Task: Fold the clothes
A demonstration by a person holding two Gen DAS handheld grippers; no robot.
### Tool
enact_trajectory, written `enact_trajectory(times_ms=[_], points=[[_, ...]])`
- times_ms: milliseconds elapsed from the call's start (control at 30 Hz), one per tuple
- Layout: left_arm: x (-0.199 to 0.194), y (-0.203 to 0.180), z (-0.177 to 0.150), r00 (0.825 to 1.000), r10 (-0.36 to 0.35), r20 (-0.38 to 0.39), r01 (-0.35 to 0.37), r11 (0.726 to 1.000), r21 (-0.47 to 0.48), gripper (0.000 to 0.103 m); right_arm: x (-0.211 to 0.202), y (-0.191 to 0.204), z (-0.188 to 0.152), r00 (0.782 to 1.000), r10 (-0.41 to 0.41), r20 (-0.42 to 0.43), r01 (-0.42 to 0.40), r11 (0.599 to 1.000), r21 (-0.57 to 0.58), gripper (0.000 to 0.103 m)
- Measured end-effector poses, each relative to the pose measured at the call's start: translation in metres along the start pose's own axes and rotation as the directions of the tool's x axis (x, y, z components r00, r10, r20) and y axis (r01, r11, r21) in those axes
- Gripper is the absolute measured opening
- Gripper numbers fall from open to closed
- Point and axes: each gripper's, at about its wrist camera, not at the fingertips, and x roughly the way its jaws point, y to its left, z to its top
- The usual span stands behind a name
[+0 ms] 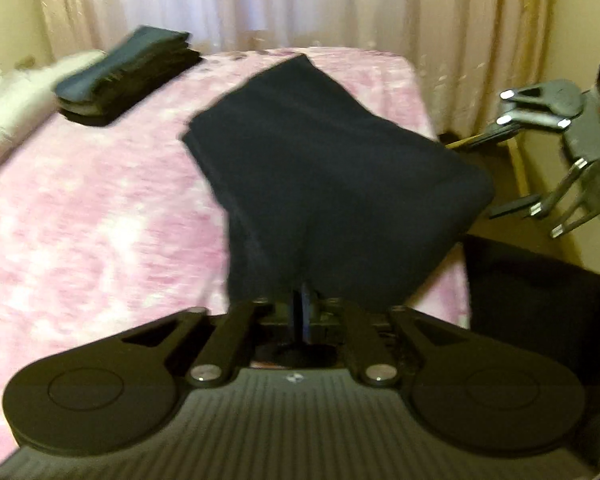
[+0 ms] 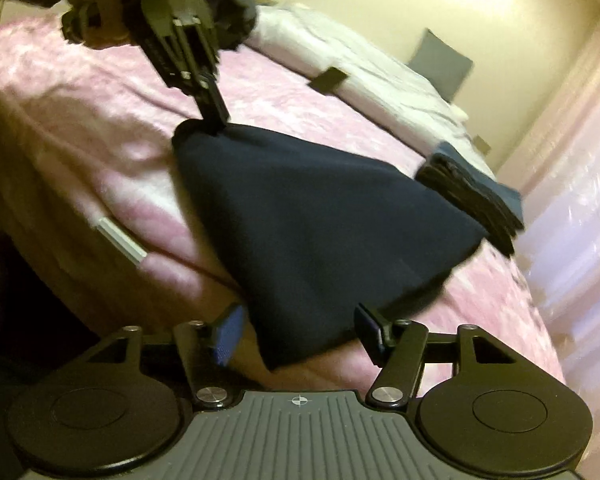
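A: The dark folded garment [image 1: 324, 184] lies on the pink bedspread [image 1: 92, 208], running from the near edge toward twelve o'clock in the left wrist view

B: And the left gripper [image 1: 302, 304]?

A: Its jaws stand almost together at six o'clock of that view, pinched on the garment's near corner; the right wrist view shows the same gripper [image 2: 216, 120] at eleven o'clock, its narrow tips meeting the cloth's far corner

B: The right gripper [image 2: 300, 330] looks different

A: Its fingers [image 2: 230, 334] stand well apart, with the garment's near corner lying between them; the pads do not press on the cloth. From the left wrist view the same gripper [image 1: 516, 200] hangs at three o'clock, beside the bed's edge

B: Anything else on the bed?

A: A stack of folded dark clothes [image 1: 124, 76] sits at ten o'clock in the left wrist view, near white bedding [image 1: 16, 108]. Pale curtains [image 1: 340, 4] hang behind, at twelve o'clock. Both views are blurred
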Motion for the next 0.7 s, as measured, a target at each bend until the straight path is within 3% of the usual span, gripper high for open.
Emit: enact_trajectory(times_ms=[133,200,267,333,400,600,633,700], points=[[-0.015,-0.026,0.013,0.996,0.085,0.039,-0.089,0.990,0.105,0.023,-0.008,-0.009,-0.009,1.000,-0.017,0.005,0.016,0.999,0.052,0.061],[-0.019,-0.047,0.019,0.991,0.115,0.069,-0.126,0.976,0.177,0.035,-0.009,-0.011,-0.013,1.000,-0.021,0.006,0.021,0.998,0.066,0.061],[-0.015,-0.078,0.023,0.989,0.113,0.095,-0.135,0.952,0.276,0.056,-0.009,-0.011,-0.016,1.000,-0.020,0.011,0.019,0.998,0.068,0.061],[-0.008,-0.107,0.026,0.990,0.092,0.111,-0.126,0.925,0.360,0.065,-0.006,-0.013,-0.018,1.000,-0.015,0.018,0.014,0.998,0.053,0.061],[0.006,-0.131,0.028,0.993,0.057,0.102,-0.094,0.905,0.415,0.066,-0.003,-0.015,-0.019,1.000,-0.012,0.021,0.011,0.999,0.044,0.061],[0.051,-0.173,0.025,0.995,0.093,0.047,-0.104,0.841,0.531,0.066,-0.010,-0.036,-0.027,0.999,0.047,0.015,-0.049,0.982,0.184,0.061],[0.056,-0.175,0.024,0.994,0.104,0.043,-0.110,0.832,0.544,0.066,-0.012,-0.043,-0.031,0.997,0.071,0.017,-0.073,0.964,0.254,0.061],[0.064,-0.177,0.021,0.991,0.125,0.040,-0.126,0.814,0.567,0.066,-0.016,-0.061,-0.041,0.990,0.137,0.043,-0.141,0.880,0.454,0.061]])
